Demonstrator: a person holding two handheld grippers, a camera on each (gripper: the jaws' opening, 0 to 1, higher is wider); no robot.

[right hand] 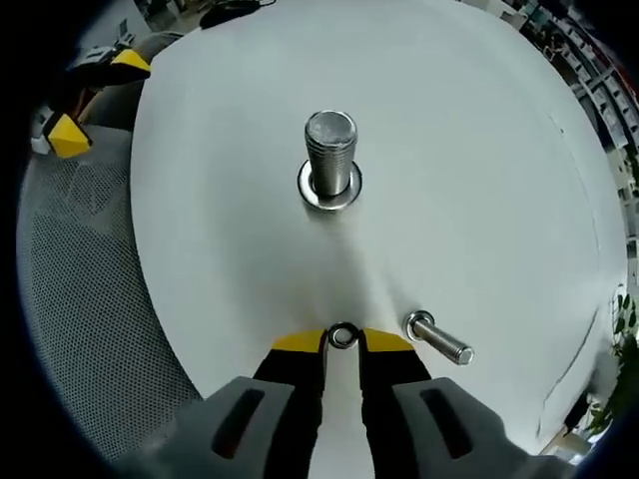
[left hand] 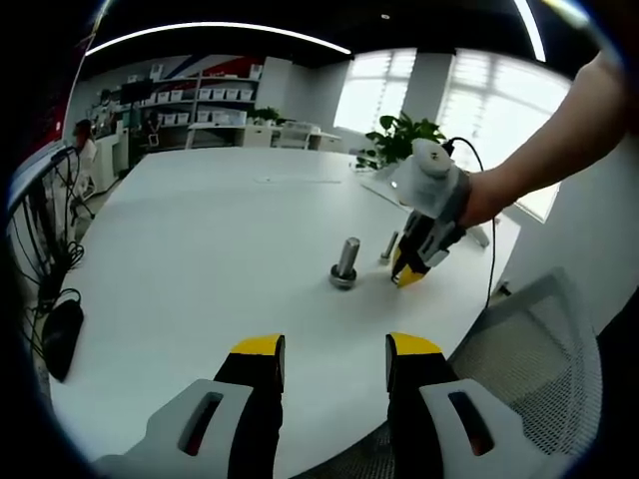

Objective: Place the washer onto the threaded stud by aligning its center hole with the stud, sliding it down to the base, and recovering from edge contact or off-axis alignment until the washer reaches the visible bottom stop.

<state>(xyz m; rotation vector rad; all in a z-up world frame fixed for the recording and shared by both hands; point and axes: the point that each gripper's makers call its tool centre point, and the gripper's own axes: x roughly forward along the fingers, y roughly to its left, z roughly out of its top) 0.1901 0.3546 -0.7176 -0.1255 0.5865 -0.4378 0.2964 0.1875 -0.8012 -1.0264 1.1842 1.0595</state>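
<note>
White round table (right hand: pixel 479 150), office behind. Right gripper (right hand: pixel 342 341) pinches the washer (right hand: pixel 342 335) by its rim, well short of the threaded stud (right hand: pixel 330 155). Small bolt (right hand: pixel 437 339) lies just beside washer. Left gripper (left hand: pixel 334 361) open, idle. Risk: thin edge grip lets washer tilt, catching the stud's threads off-axis.

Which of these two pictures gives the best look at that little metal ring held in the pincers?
The right gripper view. There the washer sits close up between the tips of the right gripper, its centre hole plain to see. In the left gripper view that gripper is far off across the table, and the washer is too small to make out.
</note>
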